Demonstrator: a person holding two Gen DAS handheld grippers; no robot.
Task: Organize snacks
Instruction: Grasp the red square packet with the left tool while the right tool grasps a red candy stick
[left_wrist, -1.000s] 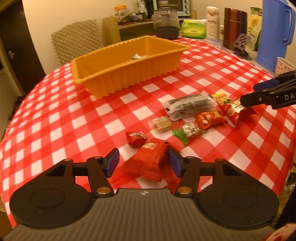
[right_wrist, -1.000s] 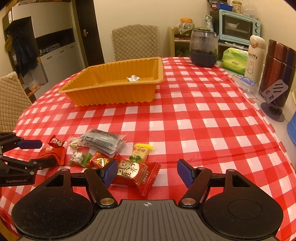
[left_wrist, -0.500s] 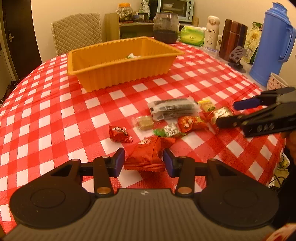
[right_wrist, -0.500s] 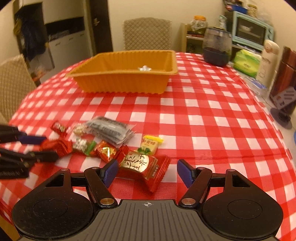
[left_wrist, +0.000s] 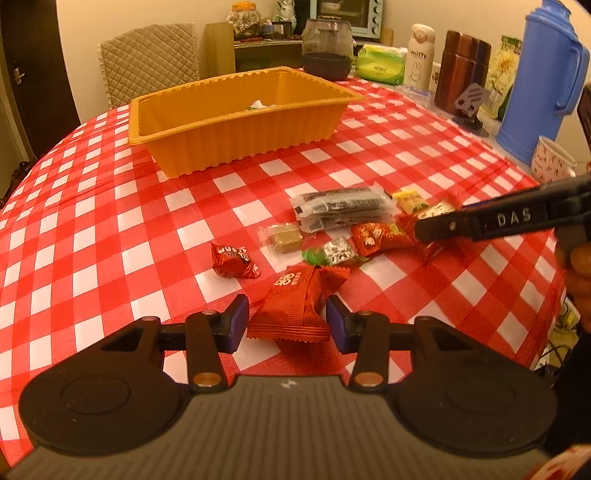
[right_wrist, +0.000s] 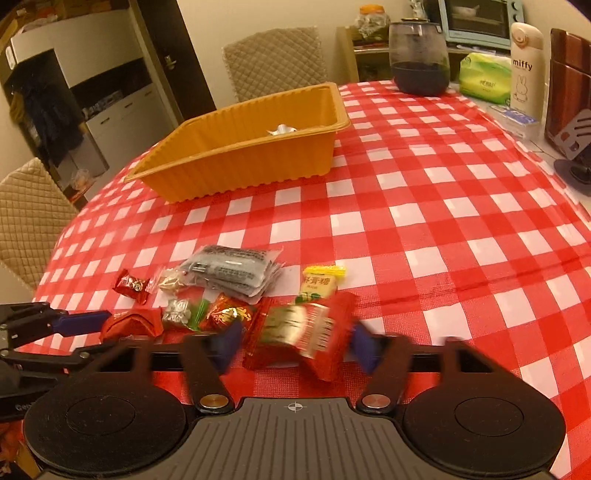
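Several wrapped snacks lie on the red checked tablecloth in front of an orange tray. My left gripper is shut on a red snack packet, its pads touching both sides. It also shows in the right wrist view, holding that red packet. My right gripper is shut on a red and gold packet; the frame is blurred there. In the left wrist view its finger reaches in from the right over the snacks. A small wrapped item lies in the tray.
Loose on the cloth: a dark packet stack, a yellow-green candy, a small red candy, a silver-green candy. A blue jug, a cup, bottles and a dark jar stand along the far right edge.
Both grippers have closed in on their packets. The right gripper's jaws narrowed from wide open onto the red and gold packet, and the left tightened on the red packet.
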